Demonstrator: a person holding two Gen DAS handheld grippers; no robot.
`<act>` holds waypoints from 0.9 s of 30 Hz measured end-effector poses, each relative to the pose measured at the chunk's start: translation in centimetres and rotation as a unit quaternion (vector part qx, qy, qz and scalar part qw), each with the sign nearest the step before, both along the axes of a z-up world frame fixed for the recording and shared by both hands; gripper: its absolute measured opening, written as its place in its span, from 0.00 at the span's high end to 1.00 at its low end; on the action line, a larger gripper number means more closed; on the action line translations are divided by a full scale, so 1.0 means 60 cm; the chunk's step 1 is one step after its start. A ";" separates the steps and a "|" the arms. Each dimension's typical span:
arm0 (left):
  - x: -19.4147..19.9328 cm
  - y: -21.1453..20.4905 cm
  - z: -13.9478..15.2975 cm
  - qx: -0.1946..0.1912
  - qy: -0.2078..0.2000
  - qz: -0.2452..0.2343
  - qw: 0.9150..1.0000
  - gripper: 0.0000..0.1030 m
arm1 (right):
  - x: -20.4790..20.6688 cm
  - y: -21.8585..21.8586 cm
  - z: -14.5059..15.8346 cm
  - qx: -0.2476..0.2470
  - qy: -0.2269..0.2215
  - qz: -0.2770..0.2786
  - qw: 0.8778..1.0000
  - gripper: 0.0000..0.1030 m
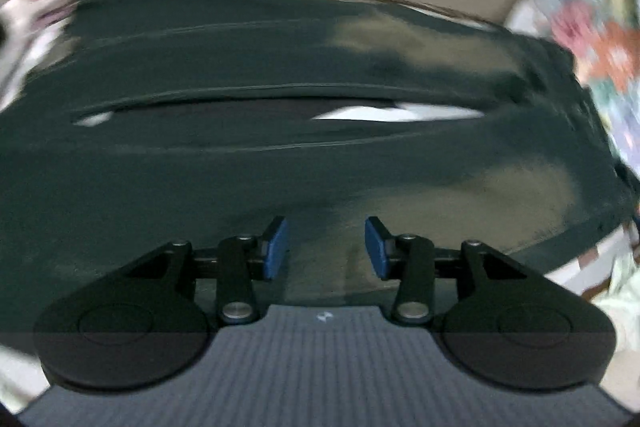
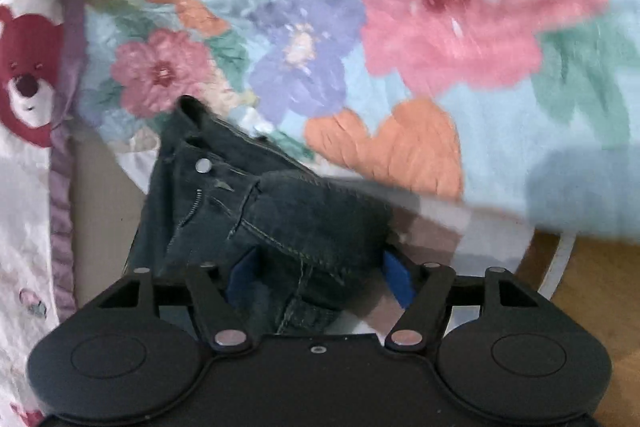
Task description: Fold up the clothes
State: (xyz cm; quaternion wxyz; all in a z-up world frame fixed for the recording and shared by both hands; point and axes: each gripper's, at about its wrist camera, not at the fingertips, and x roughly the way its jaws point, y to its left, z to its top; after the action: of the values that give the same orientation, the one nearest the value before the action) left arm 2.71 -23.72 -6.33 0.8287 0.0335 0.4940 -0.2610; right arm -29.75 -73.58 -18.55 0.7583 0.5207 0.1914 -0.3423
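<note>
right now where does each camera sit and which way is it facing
Left wrist: on the left gripper, facing forward along its open fingers at blurred dark jeans close ahead; only the gripper shows.
Right wrist: on the right gripper, facing forward and down at the jeans waistband between its blue fingers, floral sheet behind.
Shared: the jeans and floral bedding.

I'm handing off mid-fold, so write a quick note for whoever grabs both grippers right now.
Left gripper: open, empty, hovering just over the dark jeans, blurred in its view.
Right gripper: fingers either side of a bunched denim fold below the metal waist button; true clamp unclear.
Jeans lie on the floral bedspread, bear-print sheet beside.
Done: jeans bunched, not neatly folded.
Left: confirm right grip, grasp with left, finish and flatten folds.
</note>
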 end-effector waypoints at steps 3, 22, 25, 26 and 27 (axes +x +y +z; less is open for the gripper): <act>-0.007 -0.058 -0.011 -0.008 -0.005 -0.056 0.998 0.59 | 0.019 0.009 0.002 -0.048 -0.006 0.025 0.999 0.67; -0.010 -0.046 -0.070 0.066 0.099 -0.058 0.991 0.55 | -0.049 0.014 0.052 -0.207 0.152 0.149 0.955 0.69; -0.010 -0.007 -0.063 0.072 0.080 -0.024 0.994 0.54 | -0.058 -0.006 0.070 -0.196 0.127 0.143 0.962 0.68; -0.012 0.015 -0.059 0.069 0.076 -0.007 0.995 0.54 | -0.059 -0.009 0.074 -0.192 0.121 0.144 0.963 0.65; -0.013 0.037 -0.055 0.066 0.072 0.010 0.995 0.53 | -0.060 -0.012 0.079 -0.188 0.117 0.146 0.964 0.62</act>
State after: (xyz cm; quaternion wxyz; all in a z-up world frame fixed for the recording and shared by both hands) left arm 1.92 -21.51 -9.61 0.7894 0.0647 0.5688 -0.2216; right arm -33.34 -74.27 -13.82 0.8569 0.2913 0.2847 -0.3159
